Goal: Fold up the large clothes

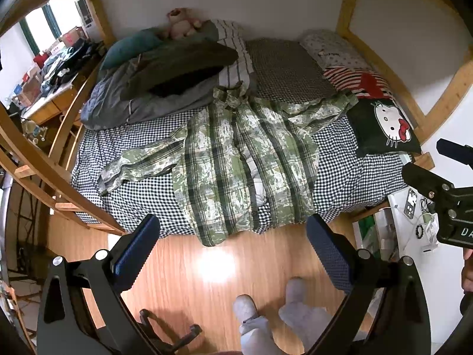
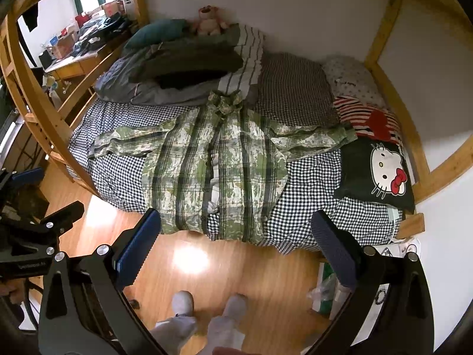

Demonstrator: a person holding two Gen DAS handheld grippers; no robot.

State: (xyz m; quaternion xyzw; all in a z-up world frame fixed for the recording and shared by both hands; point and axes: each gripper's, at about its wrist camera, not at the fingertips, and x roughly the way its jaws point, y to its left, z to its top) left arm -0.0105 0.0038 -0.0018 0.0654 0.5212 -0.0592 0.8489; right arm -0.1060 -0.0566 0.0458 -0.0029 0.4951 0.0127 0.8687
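Left wrist cam: left gripper [image 1: 233, 242] spread wide, nothing between the pads, hanging over the wood floor [image 1: 189, 269] just short of the bed edge. Green plaid shirt [image 1: 245, 162] lies flat on the checkered sheet [image 1: 340, 174], collar toward the wall, hem drooping over the near edge, sleeves out L & R. Hello Kitty pillow [image 1: 384, 127] off to the right, grey duvet [image 1: 142, 100] back left. Right gripper's body pokes in at far right.

Right wrist cam: right gripper [image 2: 236, 236] also spread, empty, above the floor near the bed edge. Shirt [image 2: 215, 165] dead ahead, front open down the middle. Teddy [image 2: 208, 20] by the wall. Person's grey slippers [image 2: 183, 301] below.
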